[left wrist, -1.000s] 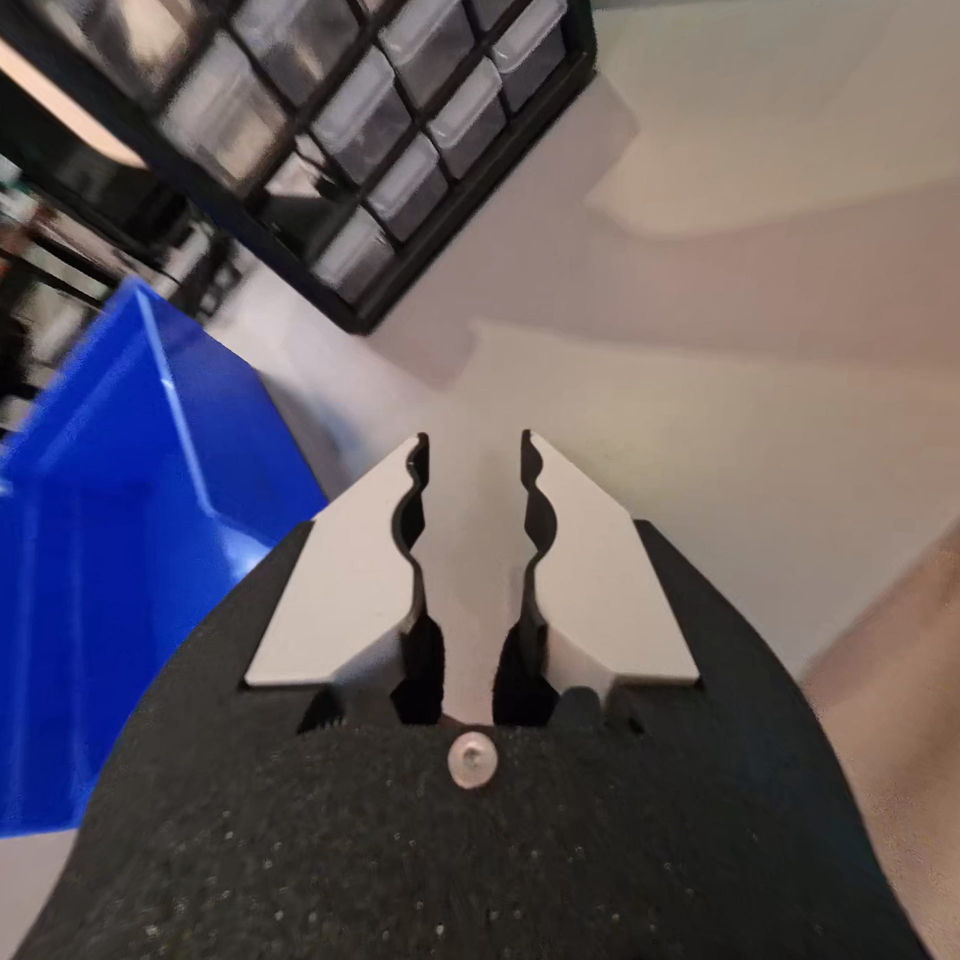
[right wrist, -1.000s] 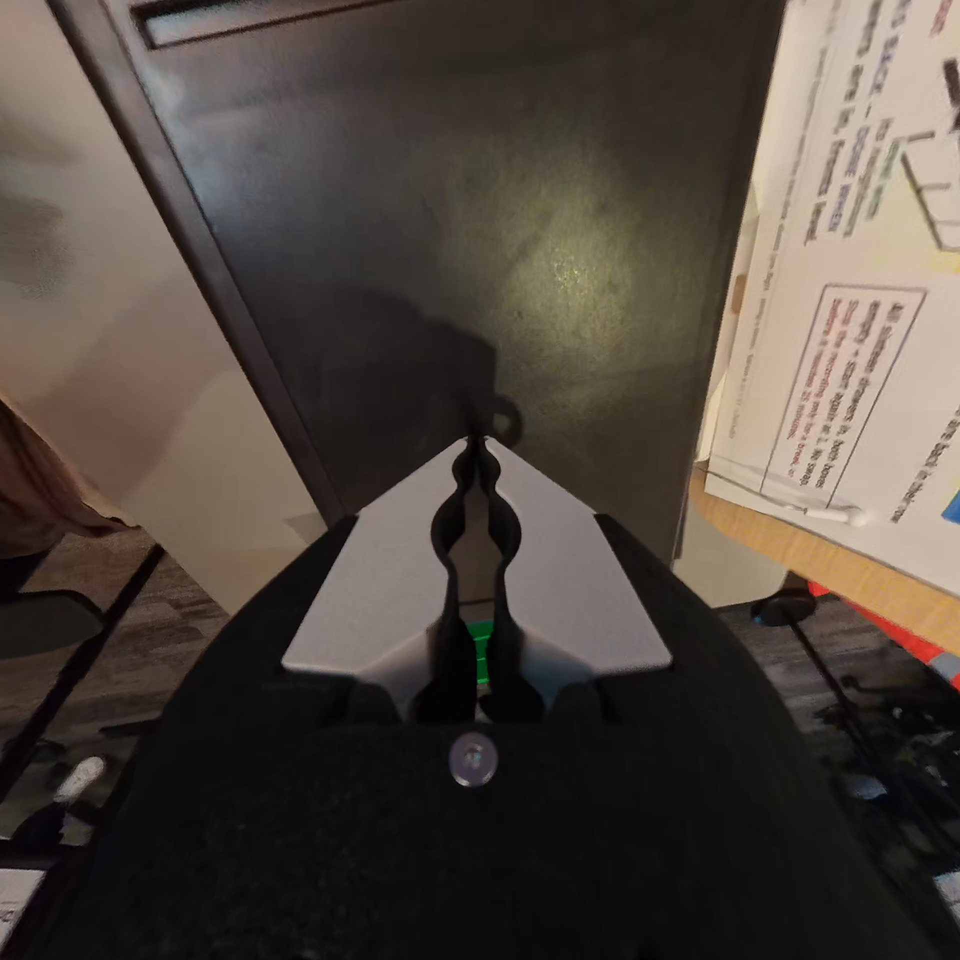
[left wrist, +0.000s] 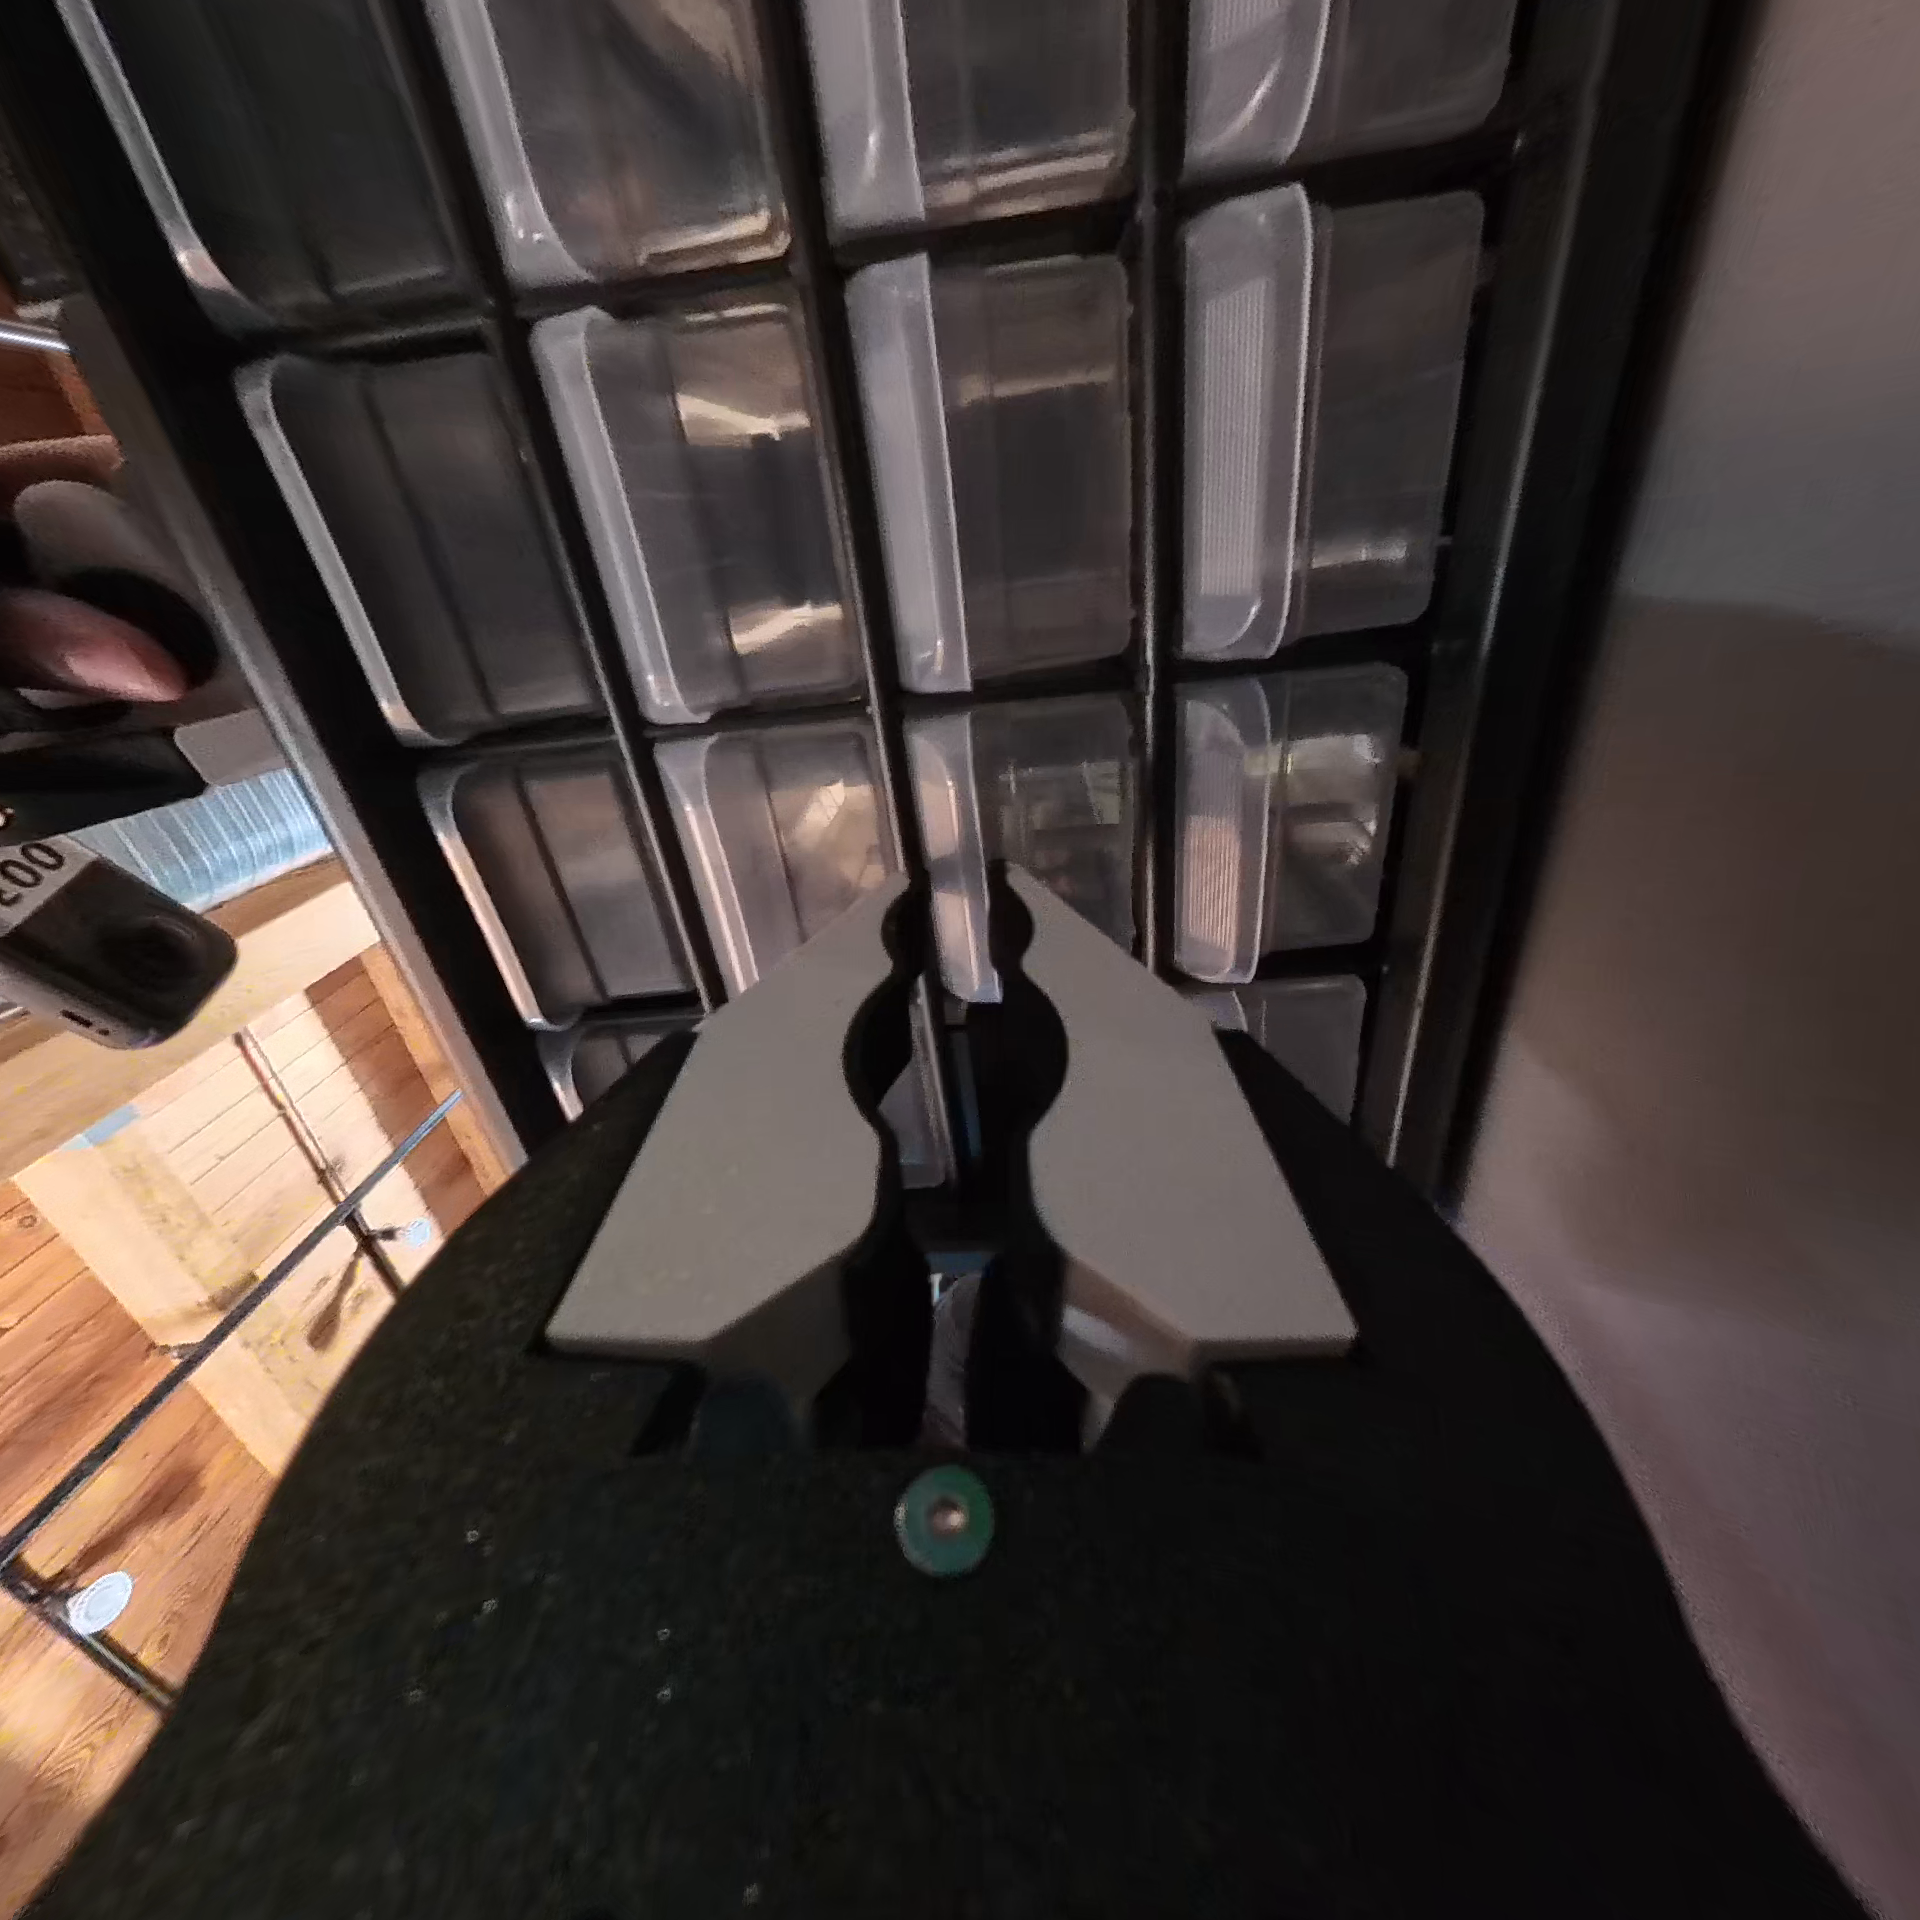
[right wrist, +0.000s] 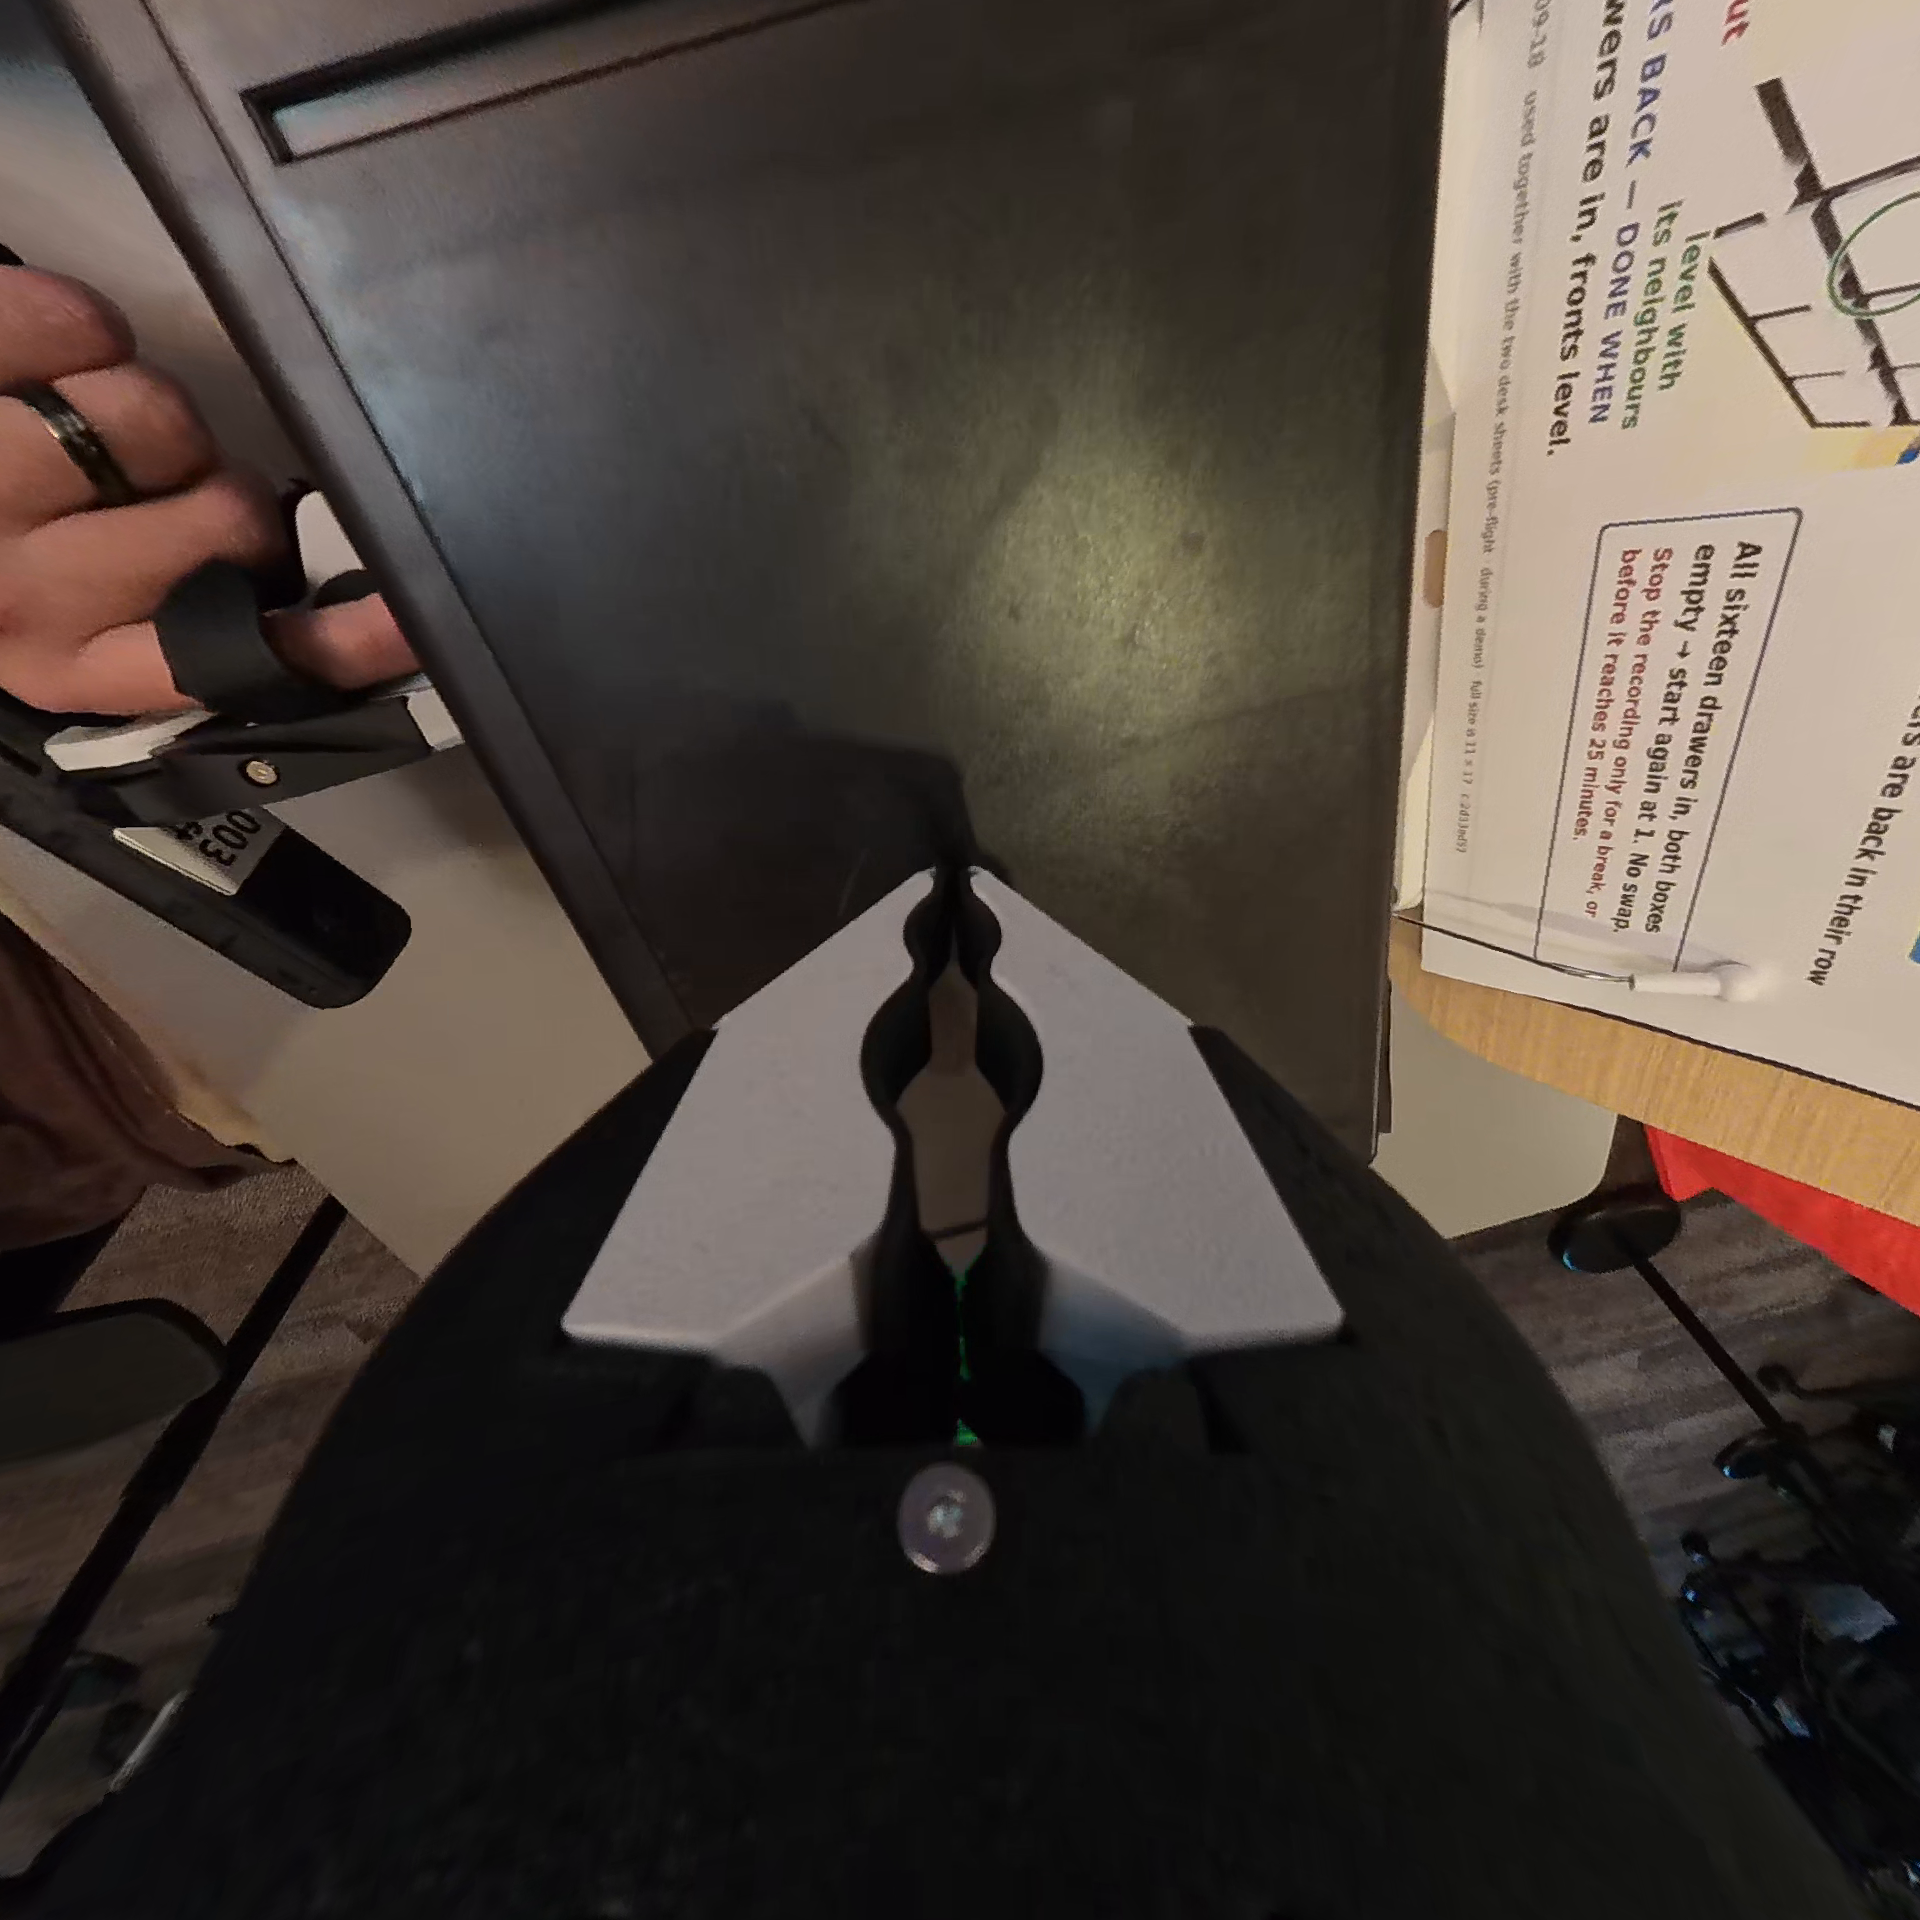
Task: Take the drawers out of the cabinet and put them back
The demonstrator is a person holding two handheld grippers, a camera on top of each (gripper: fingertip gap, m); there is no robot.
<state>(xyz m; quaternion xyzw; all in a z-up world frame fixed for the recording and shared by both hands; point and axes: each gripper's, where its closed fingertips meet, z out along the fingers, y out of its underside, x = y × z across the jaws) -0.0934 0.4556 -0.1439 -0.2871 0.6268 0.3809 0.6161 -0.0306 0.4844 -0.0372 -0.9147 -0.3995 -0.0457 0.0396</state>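
The black cabinet (left wrist: 1475, 727) fills the left wrist view, its slots holding several clear plastic drawers. My left gripper (left wrist: 958, 894) is closed on the front lip of one clear drawer (left wrist: 1060, 821) in the third column from the left. That drawer sits in its slot. In the right wrist view my right gripper (right wrist: 954, 883) is shut and empty, its tips against the cabinet's dark side panel (right wrist: 831, 416). The left gripper (right wrist: 416, 727) and the hand (right wrist: 94, 499) holding it show at the left edge there, at the cabinet's front.
The pale tabletop (left wrist: 1714, 935) runs beside the cabinet. A printed sheet (right wrist: 1662, 520) lies on a wooden desk (right wrist: 1662, 1070) to the right. Cables (right wrist: 1787, 1558) lie on the floor below. The right gripper's camera body (left wrist: 104, 966) shows at the left of the left wrist view.
My left gripper has moved from over the table beside a blue bin to the cabinet front and has narrowed onto a drawer's lip. The right gripper has stayed shut against the side panel.
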